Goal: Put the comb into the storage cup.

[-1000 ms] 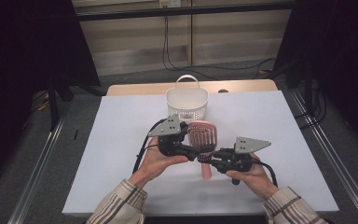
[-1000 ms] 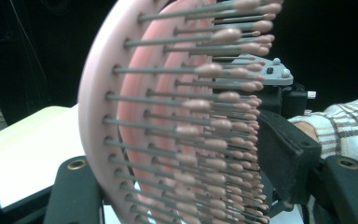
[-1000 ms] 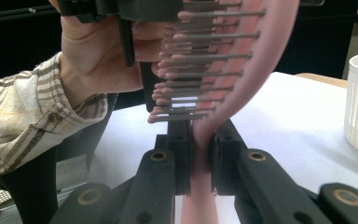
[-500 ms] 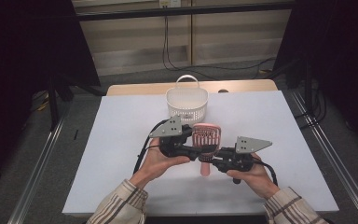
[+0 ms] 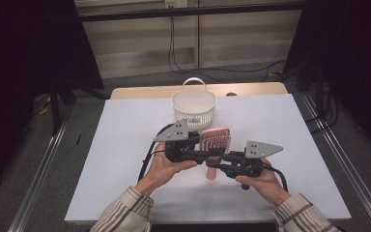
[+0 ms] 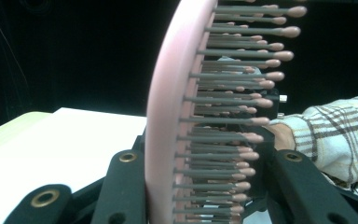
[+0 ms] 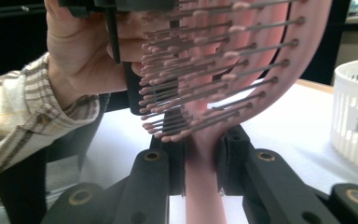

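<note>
Two grippers hold one pink hairbrush [image 5: 216,145] above the middle of the white bench [image 5: 125,145], clear of its surface. The right gripper [image 5: 225,166] is clenched on the brush handle (its black jaws press the pink stem from both sides in the right gripper view [image 7: 204,186]). The left gripper [image 5: 207,153] has just been closing, and its jaws now clamp the brush head [image 6: 177,121], one against the smooth pink back, the other on the bristle side. The brush stands with bristles facing the person's right hand [image 5: 263,182]. A white basket [image 5: 193,104] with a handle sits near the bench's far edge, just beyond the brush and apart from it.
</note>
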Action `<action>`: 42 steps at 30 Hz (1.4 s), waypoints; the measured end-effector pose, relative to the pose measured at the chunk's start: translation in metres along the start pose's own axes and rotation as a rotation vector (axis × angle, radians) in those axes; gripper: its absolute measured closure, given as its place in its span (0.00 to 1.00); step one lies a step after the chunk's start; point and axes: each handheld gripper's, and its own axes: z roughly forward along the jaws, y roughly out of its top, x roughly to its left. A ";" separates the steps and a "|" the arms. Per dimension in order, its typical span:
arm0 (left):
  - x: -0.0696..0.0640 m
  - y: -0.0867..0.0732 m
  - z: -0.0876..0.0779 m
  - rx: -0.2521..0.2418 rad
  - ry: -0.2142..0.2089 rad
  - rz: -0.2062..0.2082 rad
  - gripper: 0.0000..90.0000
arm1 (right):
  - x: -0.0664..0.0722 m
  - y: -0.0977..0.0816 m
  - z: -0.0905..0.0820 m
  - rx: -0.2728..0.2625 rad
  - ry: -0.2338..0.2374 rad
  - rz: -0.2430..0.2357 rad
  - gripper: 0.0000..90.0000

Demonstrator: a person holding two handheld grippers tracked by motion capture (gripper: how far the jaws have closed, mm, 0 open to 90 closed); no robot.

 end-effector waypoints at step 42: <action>0.004 0.006 -0.013 -0.019 0.151 -0.038 0.70 | 0.002 0.005 -0.004 0.010 -0.173 -0.013 0.32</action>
